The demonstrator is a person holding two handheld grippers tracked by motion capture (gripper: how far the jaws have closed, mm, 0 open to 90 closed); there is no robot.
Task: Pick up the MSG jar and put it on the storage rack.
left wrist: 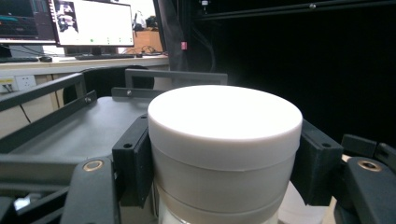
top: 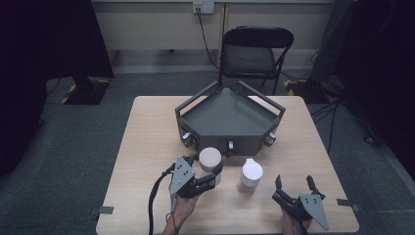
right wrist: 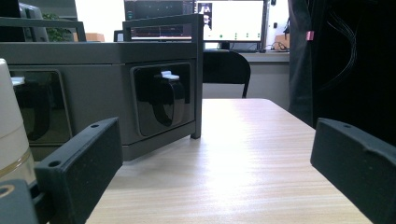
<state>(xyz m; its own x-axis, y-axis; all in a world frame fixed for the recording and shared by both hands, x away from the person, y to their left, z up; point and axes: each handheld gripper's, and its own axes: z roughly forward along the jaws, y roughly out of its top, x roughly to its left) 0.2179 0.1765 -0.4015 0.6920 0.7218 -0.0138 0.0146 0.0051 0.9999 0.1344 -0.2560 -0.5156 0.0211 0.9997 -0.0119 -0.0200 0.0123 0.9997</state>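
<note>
A white round jar (top: 210, 158) with a flat lid stands in front of the grey tray (top: 254, 138), and my left gripper (top: 214, 174) is shut on its body. In the left gripper view the jar (left wrist: 224, 140) sits between both black pads (left wrist: 135, 161), with the tray's floor (left wrist: 70, 135) just beyond it. To its right, a second white container (top: 250, 176) with a narrower cap stands on the table. My right gripper (top: 294, 183) rests near the table's front right, jaws open and nothing between them. In the right gripper view my right gripper (right wrist: 217, 172) faces the tray's wall (right wrist: 93, 56), with the white container (right wrist: 9, 126) at the left edge.
The wooden table (top: 147, 147) carries the angular tray with raised rails at its back middle. A black folding chair (top: 252, 54) stands behind the table. Black cable (top: 155, 196) trails from my left gripper. Bare tabletop (right wrist: 252, 149) lies ahead of my right gripper.
</note>
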